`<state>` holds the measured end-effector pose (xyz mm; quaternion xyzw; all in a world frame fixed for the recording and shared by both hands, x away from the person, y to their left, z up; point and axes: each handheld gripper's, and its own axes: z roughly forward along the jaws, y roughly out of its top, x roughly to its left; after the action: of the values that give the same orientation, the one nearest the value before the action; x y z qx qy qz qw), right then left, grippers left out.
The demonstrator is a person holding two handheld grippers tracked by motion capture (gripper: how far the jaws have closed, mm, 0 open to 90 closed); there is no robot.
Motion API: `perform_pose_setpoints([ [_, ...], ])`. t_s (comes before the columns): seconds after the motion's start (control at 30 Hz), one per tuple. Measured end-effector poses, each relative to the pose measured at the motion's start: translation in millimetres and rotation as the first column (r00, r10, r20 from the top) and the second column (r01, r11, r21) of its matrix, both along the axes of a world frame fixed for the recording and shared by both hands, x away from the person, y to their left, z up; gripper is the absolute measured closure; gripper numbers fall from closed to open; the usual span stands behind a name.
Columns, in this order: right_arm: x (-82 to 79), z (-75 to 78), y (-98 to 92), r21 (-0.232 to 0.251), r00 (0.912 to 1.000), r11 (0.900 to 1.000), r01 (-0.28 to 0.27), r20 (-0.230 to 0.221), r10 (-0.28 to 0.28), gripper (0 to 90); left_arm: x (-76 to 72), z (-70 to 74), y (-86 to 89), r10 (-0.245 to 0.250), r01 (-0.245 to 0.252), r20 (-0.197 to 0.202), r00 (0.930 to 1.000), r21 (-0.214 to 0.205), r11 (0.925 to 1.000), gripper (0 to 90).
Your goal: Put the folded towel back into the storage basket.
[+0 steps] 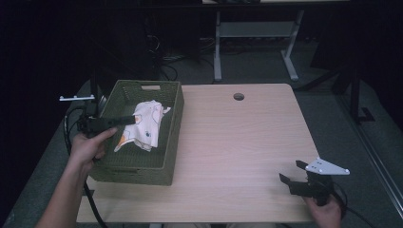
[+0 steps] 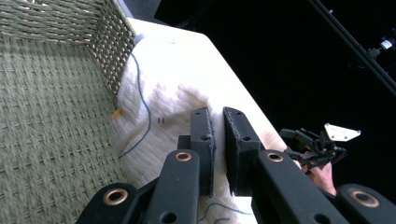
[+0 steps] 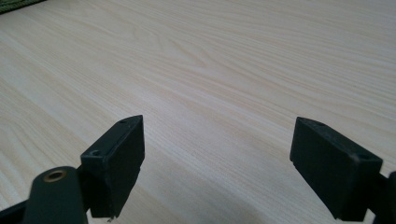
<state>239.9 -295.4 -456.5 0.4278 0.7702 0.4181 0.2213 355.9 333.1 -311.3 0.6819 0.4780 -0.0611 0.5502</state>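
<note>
Left tool [image 2: 218, 144] is clenched on a white patterned cloth [image 1: 145, 124], held inside the green woven basket [image 1: 138, 168] at the worktop's [image 1: 237, 142] left side. Right tool [image 1: 293, 172] is held released, jaws wide apart, above bare worktop near the right front corner.

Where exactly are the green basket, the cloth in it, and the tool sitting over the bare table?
green basket [image 1: 135, 172]: high view, its near outer wall.
cloth [image 1: 147, 124]: high view, the middle of its crumpled folds.
right tool [image 1: 291, 172]: high view, midway between its open jaw tips.
</note>
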Motion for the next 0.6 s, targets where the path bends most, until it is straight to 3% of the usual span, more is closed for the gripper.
perform_pose_setpoints([
  [0.6,3.1,-0.6,-0.4,0.005,0.9999,0.9999,-0.011,-0.001,0.011,17.5,0.8,-6.7,12.4,0.017,-0.017,-0.01,0.9998,-0.007,0.9998,83.4],
])
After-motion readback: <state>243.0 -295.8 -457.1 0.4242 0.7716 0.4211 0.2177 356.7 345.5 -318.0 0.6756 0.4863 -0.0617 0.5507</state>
